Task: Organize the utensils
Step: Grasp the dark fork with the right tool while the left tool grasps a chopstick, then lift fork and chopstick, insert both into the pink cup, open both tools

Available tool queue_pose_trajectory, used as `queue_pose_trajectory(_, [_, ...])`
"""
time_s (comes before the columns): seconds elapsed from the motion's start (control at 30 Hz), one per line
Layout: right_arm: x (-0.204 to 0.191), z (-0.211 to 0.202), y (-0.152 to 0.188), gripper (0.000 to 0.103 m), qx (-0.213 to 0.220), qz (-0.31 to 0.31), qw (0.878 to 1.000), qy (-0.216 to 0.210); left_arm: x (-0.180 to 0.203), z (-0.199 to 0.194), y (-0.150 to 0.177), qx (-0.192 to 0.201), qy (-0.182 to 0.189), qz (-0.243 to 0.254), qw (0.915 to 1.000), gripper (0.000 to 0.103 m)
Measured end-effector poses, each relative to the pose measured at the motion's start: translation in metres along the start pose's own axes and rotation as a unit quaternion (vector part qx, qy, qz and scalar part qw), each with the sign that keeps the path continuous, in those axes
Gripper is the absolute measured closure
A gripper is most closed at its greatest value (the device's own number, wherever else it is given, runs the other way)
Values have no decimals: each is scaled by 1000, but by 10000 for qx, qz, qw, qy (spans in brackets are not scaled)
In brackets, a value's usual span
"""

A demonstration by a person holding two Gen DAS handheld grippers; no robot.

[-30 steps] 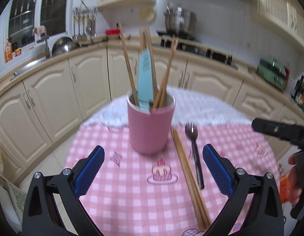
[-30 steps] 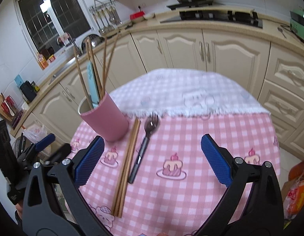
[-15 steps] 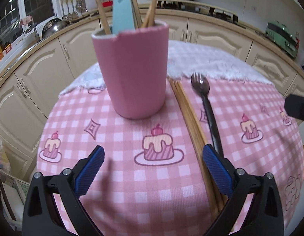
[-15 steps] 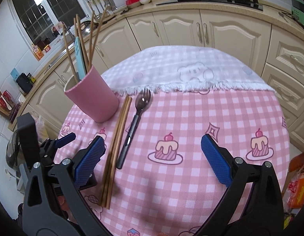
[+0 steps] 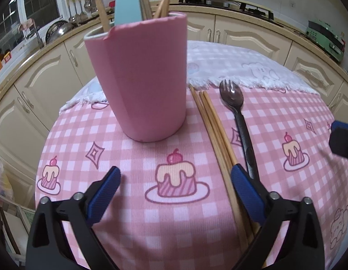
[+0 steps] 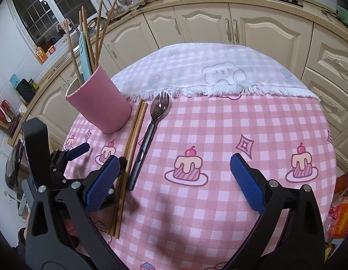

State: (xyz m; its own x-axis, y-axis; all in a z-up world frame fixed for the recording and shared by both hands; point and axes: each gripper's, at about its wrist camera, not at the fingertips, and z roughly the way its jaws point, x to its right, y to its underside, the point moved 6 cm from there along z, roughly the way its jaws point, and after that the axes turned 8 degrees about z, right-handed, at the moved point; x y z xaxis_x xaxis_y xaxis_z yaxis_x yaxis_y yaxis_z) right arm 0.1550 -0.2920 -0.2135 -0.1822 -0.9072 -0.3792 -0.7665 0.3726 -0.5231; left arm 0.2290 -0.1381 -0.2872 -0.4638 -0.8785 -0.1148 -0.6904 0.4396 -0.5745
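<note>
The cup (image 5: 142, 83) stands on the table (image 5: 133, 229), ahead of the left claw (image 5: 174, 193) and a bit to its left. Sticks and a flat tool (image 5: 128, 2) stand inside the cup. Just right of the cup, the chopsticks (image 5: 215, 132) lie flat and run back under the left claw's right finger (image 5: 247, 193). The fork (image 5: 240, 121) lies just right of them. From the right claw (image 6: 174, 180), the fork (image 6: 149, 135) and chopsticks (image 6: 133, 139) lie ahead on the left, near its left finger (image 6: 102, 184). The cup (image 6: 98, 105) stands further left. A cloth (image 6: 210, 72) covers the far side.
</note>
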Motion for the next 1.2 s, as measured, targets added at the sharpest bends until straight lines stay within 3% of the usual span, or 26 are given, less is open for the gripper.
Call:
queue_pose_trajectory(0.03, [0,0,0,6,-8,-20,10000,25,-1,3,1,-84,-25,18,10000,27])
queue_pose_trajectory(0.3, [5,10,-1,6,-136,0,9997,191,-3,4,-4,-68,94,102,9999,31])
queue_pose_trajectory(0.47, [-3,36,-10,6,-381,-220,9973,583,0,6,-13,-100,244,276,9993,59])
queue_pose_trajectory(0.53, [-9,51,-15,7,-529,-263,9959,685,0,9,-18,-137,274,293,9991,60])
queue_pose_trajectory(0.57, [-12,58,-18,10,-590,-267,9954,705,1,10,-19,-147,283,317,9990,60])
queue_pose_trajectory(0.63, [-18,72,-21,24,-783,-264,9940,716,1,11,-21,-157,305,348,9988,60])
queue_pose_trajectory(0.77, [-32,95,-24,35,-979,-372,9908,856,0,13,-22,-167,384,333,9986,75])
queue_pose_trajectory(0.8, [-35,98,-26,41,-974,-412,9901,926,-1,14,-23,-171,409,308,9985,76])
queue_pose_trajectory(0.9, [-42,104,-31,74,-917,-725,9850,1267,-3,14,-22,-166,464,285,9984,77])
queue_pose_trajectory(1.03, [-49,100,-18,84,-1027,-1225,9794,1237,-4,14,-21,-179,428,384,9982,77])
queue_pose_trajectory(1.2, [-38,92,-14,85,-1166,-976,9828,1051,-2,16,-23,-185,363,463,9981,77])
